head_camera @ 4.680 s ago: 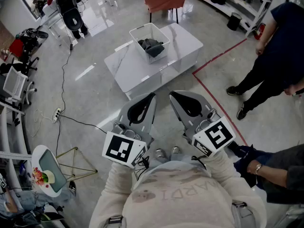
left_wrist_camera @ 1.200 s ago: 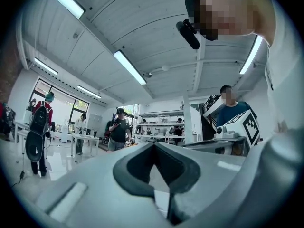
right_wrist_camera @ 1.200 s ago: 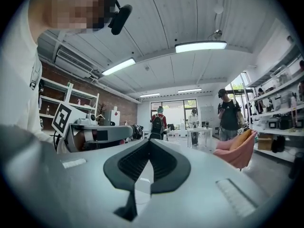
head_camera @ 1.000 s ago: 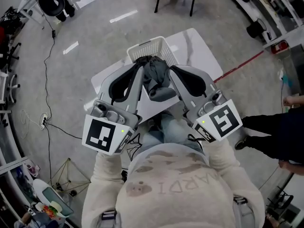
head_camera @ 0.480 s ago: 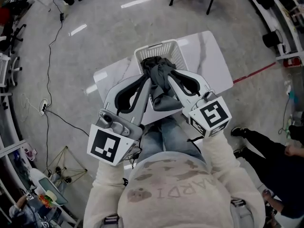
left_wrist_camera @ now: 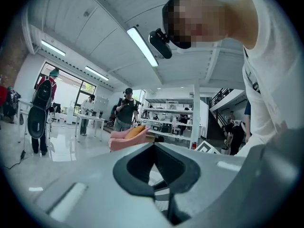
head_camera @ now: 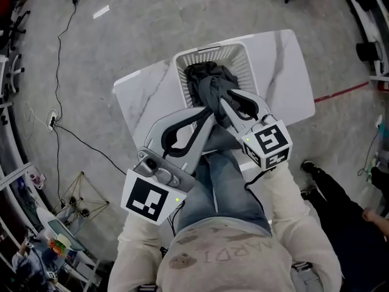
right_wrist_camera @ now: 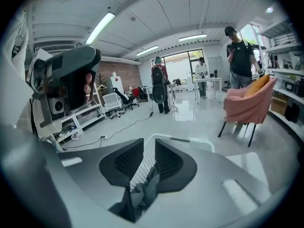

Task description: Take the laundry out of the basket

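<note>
Laundry (head_camera: 206, 84) still heaped in the basket (head_camera: 244, 66) — right tool (right_wrist_camera: 149, 148) just opening, narrow, cloth between its jaws, left tool (left_wrist_camera: 154, 148) closed — nearly everything left.

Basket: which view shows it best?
Head view: nearly the whole white basket shows from above on the table, dark clothes inside. Right gripper view catches only some rim and mesh. Left gripper view shows nothing clear of it.
</note>
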A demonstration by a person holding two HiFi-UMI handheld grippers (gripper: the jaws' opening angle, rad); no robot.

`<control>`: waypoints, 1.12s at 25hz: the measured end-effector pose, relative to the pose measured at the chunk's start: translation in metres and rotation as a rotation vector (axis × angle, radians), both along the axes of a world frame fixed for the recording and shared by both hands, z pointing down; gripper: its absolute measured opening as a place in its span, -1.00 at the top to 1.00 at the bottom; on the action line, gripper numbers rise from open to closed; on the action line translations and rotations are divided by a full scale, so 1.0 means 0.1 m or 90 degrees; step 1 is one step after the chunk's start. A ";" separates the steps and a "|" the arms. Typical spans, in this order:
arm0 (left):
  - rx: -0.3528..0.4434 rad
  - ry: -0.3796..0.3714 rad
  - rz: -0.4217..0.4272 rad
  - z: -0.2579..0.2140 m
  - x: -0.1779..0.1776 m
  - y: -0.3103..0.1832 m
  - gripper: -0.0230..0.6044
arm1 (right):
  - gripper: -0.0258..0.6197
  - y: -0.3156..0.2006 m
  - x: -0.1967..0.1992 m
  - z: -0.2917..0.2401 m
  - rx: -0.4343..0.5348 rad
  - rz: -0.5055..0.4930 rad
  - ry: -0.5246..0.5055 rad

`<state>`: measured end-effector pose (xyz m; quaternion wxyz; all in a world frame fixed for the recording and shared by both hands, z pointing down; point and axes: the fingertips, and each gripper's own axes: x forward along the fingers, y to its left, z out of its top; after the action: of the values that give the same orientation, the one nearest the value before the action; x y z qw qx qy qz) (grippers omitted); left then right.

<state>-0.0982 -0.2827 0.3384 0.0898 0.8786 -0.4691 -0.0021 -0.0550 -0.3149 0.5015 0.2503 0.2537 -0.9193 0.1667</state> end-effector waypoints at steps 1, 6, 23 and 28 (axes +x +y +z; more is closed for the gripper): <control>-0.007 -0.005 0.006 0.14 0.01 -0.03 0.93 | 0.60 -0.02 0.00 0.16 -0.008 -0.002 0.009; -0.018 -0.011 0.027 0.71 0.03 -0.22 0.93 | 0.59 -0.12 -0.03 0.81 -0.036 -0.015 0.037; -0.025 -0.014 0.059 1.55 -0.08 -0.36 0.93 | 0.35 -0.12 -0.26 1.91 -0.059 -0.079 0.140; -0.018 -0.009 0.051 1.50 -0.16 -0.35 0.93 | 0.01 -0.06 -0.28 2.22 -0.089 -0.110 0.198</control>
<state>-0.1145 -0.3176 0.4885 0.0988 0.8955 -0.4338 0.0144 -0.0831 -0.3205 0.7232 0.4197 0.1785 -0.8742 0.1667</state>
